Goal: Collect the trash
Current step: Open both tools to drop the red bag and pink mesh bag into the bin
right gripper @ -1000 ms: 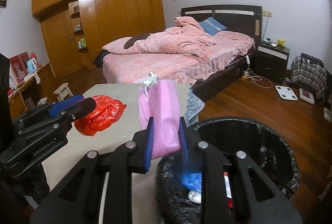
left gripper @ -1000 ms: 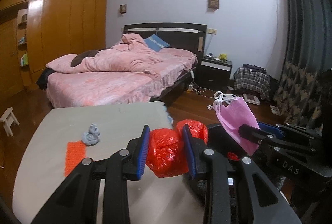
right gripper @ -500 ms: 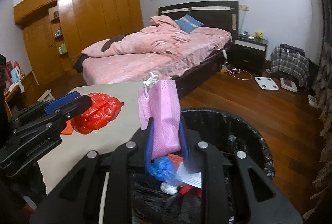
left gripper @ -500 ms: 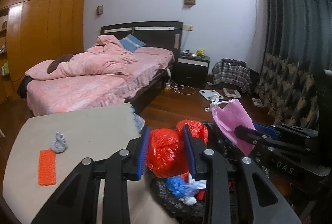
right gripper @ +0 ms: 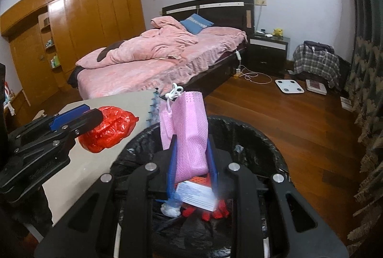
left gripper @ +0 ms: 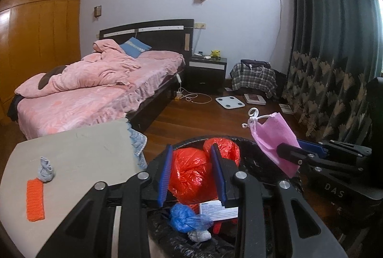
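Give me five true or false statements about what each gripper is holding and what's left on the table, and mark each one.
1. The left gripper is clamped on a red plastic bag. True.
2. The right gripper holds a blue bag. False: it grips a pink mask with a white ear loop.
3. The trash bin is empty. False: a blue bag, a printed card and other scraps already lie inside its black liner.
4. An orange knitted strip and a grey wad lie on the table. True.
5. The pink mask is lying on the table. False: it is held up over the bin.
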